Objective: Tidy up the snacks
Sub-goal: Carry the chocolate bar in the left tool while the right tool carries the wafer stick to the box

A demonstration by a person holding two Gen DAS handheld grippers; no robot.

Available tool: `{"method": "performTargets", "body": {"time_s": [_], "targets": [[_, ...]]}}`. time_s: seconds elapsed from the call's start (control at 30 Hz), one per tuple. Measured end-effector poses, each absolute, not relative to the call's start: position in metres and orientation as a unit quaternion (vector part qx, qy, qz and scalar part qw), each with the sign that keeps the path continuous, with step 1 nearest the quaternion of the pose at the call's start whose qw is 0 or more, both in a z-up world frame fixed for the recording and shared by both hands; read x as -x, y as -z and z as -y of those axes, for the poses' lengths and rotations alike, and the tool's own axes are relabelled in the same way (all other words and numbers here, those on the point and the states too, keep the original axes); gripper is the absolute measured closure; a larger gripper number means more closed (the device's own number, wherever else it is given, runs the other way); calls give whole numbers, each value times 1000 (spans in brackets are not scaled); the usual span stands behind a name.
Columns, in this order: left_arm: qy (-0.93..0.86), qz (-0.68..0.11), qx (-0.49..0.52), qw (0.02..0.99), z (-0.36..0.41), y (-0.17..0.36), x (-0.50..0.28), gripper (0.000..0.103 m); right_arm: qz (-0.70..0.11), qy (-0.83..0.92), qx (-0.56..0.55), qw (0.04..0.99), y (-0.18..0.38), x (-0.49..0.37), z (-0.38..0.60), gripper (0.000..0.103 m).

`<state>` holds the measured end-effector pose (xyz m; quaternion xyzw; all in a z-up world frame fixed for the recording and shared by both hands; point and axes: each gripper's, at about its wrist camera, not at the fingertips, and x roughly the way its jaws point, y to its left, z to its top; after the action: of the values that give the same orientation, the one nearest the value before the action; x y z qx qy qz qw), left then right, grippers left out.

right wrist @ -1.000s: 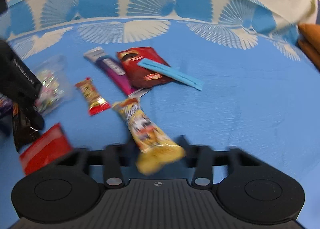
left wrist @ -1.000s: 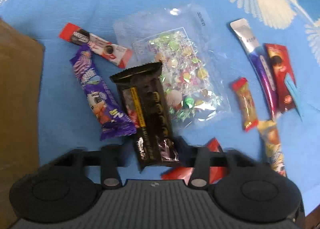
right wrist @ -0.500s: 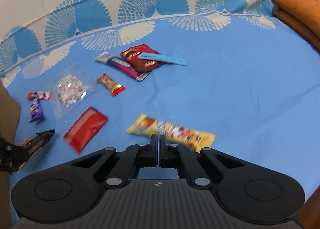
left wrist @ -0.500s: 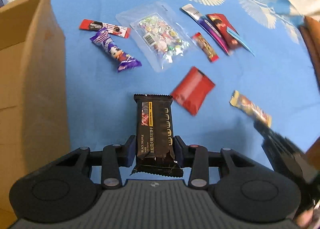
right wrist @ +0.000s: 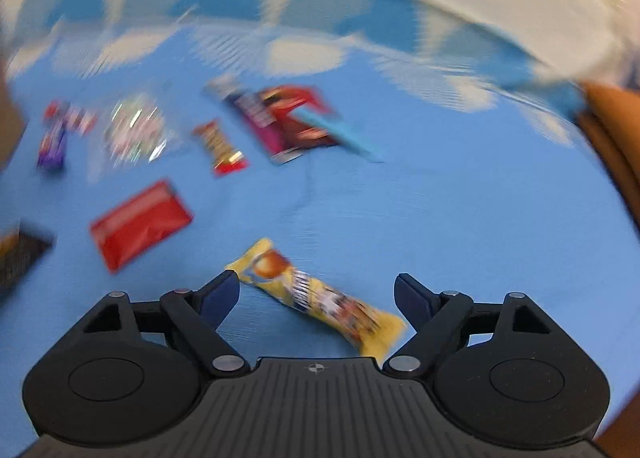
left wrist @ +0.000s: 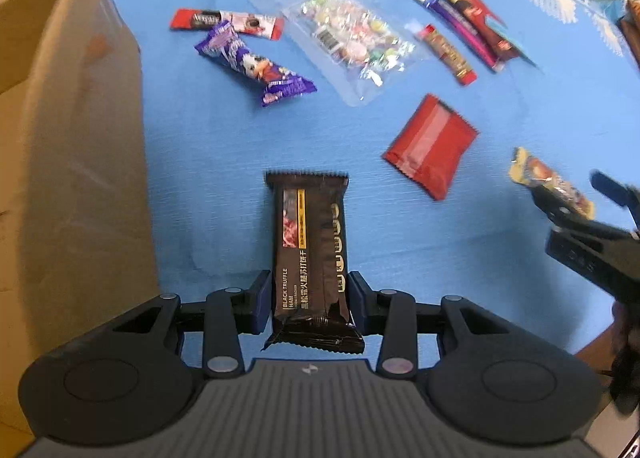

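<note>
While the left gripper (left wrist: 310, 300) points steeply down, its two blue pads are clamped on the lower part of a black truffle ham cracker pack (left wrist: 310, 254), and the pack sticks straight out ahead of the fingers, held up off the blue cloth (left wrist: 224, 146). Just off the gripper's left side rises the brown wall of a cardboard box (left wrist: 76, 162). Ahead of the fingertips, well apart, lie a purple candy wrapper (left wrist: 256, 62) and a red Nescafé stick (left wrist: 224, 21), touching each other. Further ahead and right sits a clear bag of mixed sweets (left wrist: 352, 38), then a small red-and-gold bar (left wrist: 447, 54), a long purple stick (left wrist: 452, 14) and a dark red packet (left wrist: 478, 18) beside it. Nearer, ahead-right, a flat red pouch (left wrist: 432, 146) lies alone. At the far right edge the right gripper (left wrist: 600, 202) hangs over a yellow snack bar (left wrist: 552, 182).

Over to the right wrist view, blurred all over. The right gripper (right wrist: 316, 294) has just been spreading its jaws and they stand wide, pads clear of everything. Between the fingers, lying slantwise on the cloth (right wrist: 460, 218), is the yellow snack bar (right wrist: 320, 298); its far end is near the left finger, its near end close to the right one, though whether either touches I cannot tell. The red pouch (right wrist: 140, 224) lies ahead-left, the dark red packet (right wrist: 298, 114) with a light blue strip (right wrist: 340, 134) across it further ahead. Beyond, the cloth shows white and blue fan patterns; an orange cushion (right wrist: 612, 130) sits far right.
</note>
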<state>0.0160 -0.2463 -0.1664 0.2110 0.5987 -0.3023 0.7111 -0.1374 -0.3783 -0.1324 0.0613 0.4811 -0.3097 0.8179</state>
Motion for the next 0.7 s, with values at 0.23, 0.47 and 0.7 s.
{"method": "performTargets", "body": {"time_s": [0.23,0.47,0.7], "targets": [[312,-594,-216,709,251,171,-14,59,-508,260,-106,815,151,125,404,79],[356,-571,-171,720,228,116,1,60,-458,312,-125,823,120,159,356,79],[384,-531,-124,745,171,41,21,60,-400,317,-176,842,53,173,294,79]]}}
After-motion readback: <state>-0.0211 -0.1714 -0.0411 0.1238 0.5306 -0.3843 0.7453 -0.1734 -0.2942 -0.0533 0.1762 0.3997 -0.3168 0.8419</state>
